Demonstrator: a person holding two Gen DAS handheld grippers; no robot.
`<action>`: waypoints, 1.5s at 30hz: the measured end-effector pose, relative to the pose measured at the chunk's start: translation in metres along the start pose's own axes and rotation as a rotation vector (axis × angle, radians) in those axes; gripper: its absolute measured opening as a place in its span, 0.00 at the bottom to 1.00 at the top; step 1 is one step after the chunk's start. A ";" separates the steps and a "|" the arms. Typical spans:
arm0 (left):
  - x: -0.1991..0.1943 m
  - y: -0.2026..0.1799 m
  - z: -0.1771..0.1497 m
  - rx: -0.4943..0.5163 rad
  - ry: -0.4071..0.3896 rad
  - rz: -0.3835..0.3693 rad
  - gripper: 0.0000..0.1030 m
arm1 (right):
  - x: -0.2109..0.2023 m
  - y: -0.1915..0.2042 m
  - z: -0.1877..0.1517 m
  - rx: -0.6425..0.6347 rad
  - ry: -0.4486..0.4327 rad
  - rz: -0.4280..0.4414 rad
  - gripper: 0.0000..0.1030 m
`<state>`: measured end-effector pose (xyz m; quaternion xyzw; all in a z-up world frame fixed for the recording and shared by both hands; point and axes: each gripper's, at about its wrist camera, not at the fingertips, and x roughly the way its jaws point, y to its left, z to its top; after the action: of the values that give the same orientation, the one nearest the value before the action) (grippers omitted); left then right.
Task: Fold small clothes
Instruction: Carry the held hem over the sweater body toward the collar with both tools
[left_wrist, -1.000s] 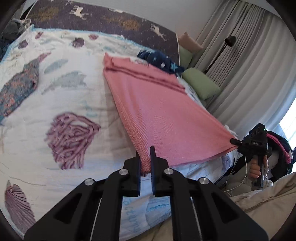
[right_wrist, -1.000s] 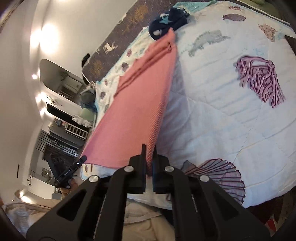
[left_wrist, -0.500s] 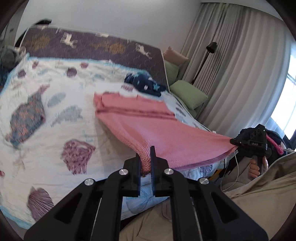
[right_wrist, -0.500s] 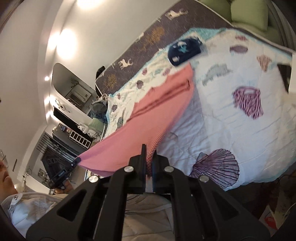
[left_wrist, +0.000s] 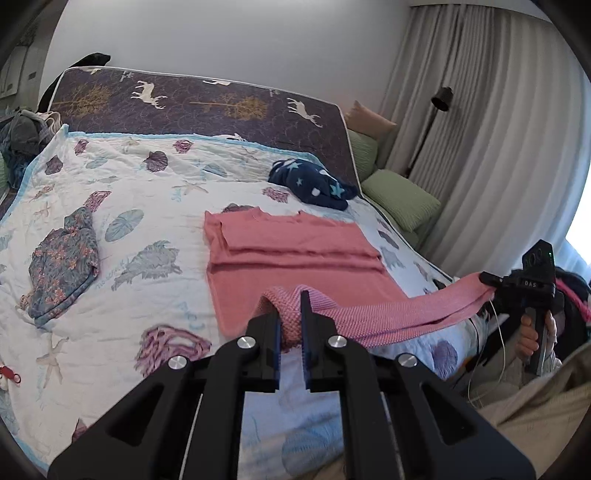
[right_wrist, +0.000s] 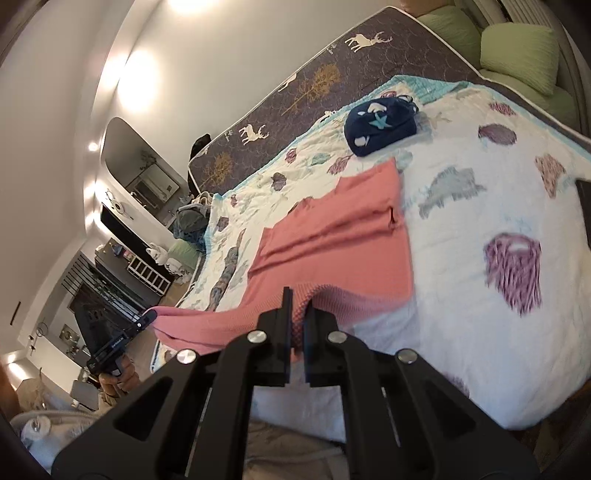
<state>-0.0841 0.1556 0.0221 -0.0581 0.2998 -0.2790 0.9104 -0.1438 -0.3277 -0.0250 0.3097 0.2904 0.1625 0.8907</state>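
Left tool (left_wrist: 290, 325) clamped on one near corner of the pink knit top (left_wrist: 295, 258); right tool (right_wrist: 299, 321) clamped on the other near corner, a fold of knit pinched between each pair of fingers. Hem lifted off the bed (left_wrist: 110, 206) and hanging in a shallow sag between the two grips, well short of taut. Far half of the top flat on the quilt, sleeves already turned in across the chest, neckline toward the headboard. Just beyond the neckline, a navy star-print garment (left_wrist: 314, 182); well off to the left of the pink top, a crumpled floral piece (left_wrist: 62, 262). Likely step in hand: carrying the hem toward the neckline for the cross fold. Risks, as judgement only: thin bite on a loose, stretchy knit, so a corner slipping free under a sharp tug and the fold collapsing on one side. Uneven travel of the two tools, giving a skewed crease and a hem landing crooked against the collar. Too much pull toward the foot of the bed, dragging the flat half and spilling the tucked sleeves. Too little height, letting the slack middle brush the lower layer and bunch beneath. Overshoot past the neckline, landing the hem on the navy garment.
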 end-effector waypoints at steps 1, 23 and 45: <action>0.004 0.001 0.004 0.002 -0.002 0.005 0.08 | 0.004 0.000 0.005 -0.007 0.001 -0.006 0.04; 0.159 0.046 0.111 -0.022 0.058 0.085 0.08 | 0.132 -0.031 0.130 -0.044 -0.025 -0.118 0.04; 0.344 0.143 0.120 -0.189 0.278 0.119 0.09 | 0.301 -0.128 0.186 0.098 0.109 -0.277 0.09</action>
<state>0.2816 0.0813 -0.0962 -0.0862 0.4507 -0.2008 0.8655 0.2192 -0.3683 -0.1146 0.3007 0.3858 0.0404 0.8713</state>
